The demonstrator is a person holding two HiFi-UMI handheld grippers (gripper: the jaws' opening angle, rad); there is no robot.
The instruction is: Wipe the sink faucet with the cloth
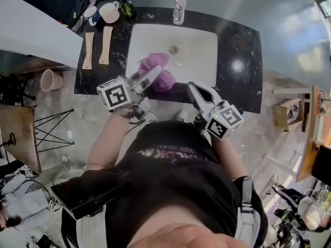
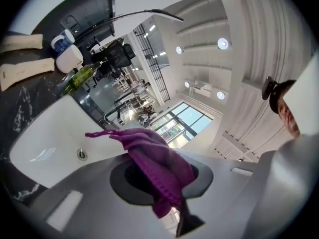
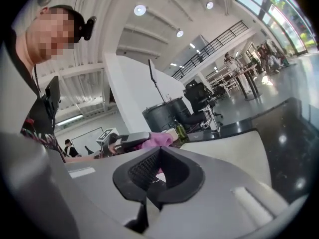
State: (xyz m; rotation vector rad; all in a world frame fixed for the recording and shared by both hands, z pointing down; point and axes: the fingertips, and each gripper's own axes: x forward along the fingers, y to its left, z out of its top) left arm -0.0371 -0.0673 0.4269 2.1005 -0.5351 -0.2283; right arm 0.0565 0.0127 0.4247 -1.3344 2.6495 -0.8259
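- Gripping the cloth (image 1: 166,80), our left gripper (image 1: 155,72) has its jaws drawn narrow on a fold of the purple knit. The left gripper view shows the fabric pinched between the pads and bunched over them, with one thin end trailing out past the tips.
- We hold the cloth over the near half of the sink (image 1: 207,40); we cannot tell whether it touches the basin.
- We see the faucet (image 1: 179,6) upright at the middle of the sink's far rim, well apart from the cloth, with the drain (image 1: 173,49) between the two.
- Our right gripper (image 1: 193,88) has its jaws pressed together with nothing between them. It hangs at the sink's near rim, just right of the cloth and apart from it.
- We point both grippers toward the far side of the sink.
- Our counter (image 1: 243,45) is black and speckled, and it surrounds the white sink.
- On it, left of the sink, we see a board (image 1: 89,50) lying beside a second board (image 1: 106,45), both pale and set lengthwise toward the far edge.
- Beyond the boards stand a white mug (image 1: 109,12), a cup (image 1: 91,13) beside it, and a green bottle (image 1: 126,6) near the sink's far left corner.
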